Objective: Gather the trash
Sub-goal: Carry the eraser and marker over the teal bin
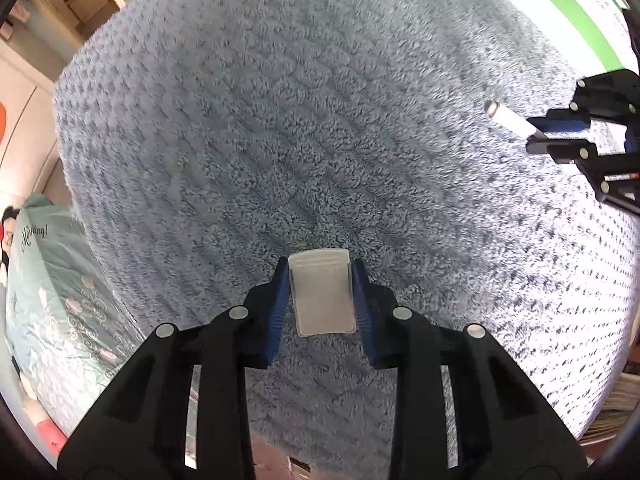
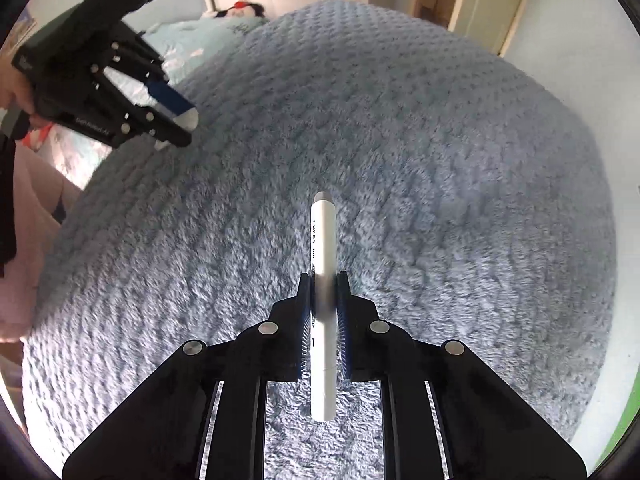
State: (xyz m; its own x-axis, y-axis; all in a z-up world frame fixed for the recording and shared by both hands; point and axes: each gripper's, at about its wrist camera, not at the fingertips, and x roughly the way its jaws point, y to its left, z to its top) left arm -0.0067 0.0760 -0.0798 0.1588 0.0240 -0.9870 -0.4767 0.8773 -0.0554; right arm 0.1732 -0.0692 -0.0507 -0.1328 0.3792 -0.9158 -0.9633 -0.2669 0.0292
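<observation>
Both pieces are already pinched: the left tool (image 1: 320, 300) is clamped on a small translucent plastic cap (image 1: 322, 294), and the right tool (image 2: 324, 312) is closed tight on a white pen (image 2: 322, 304) near mid-length, both above the fluffy blue blanket (image 1: 280, 140). Done well, the carry to a bin, which is not in view, means firm grips and the pen kept level so neither piece slips.

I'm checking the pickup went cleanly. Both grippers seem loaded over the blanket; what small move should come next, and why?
Probably lift both clear together. The left gripper pinches a white plastic piece and the right gripper clamps a white pen, both already off the blue blanket, where no other trash shows.
</observation>
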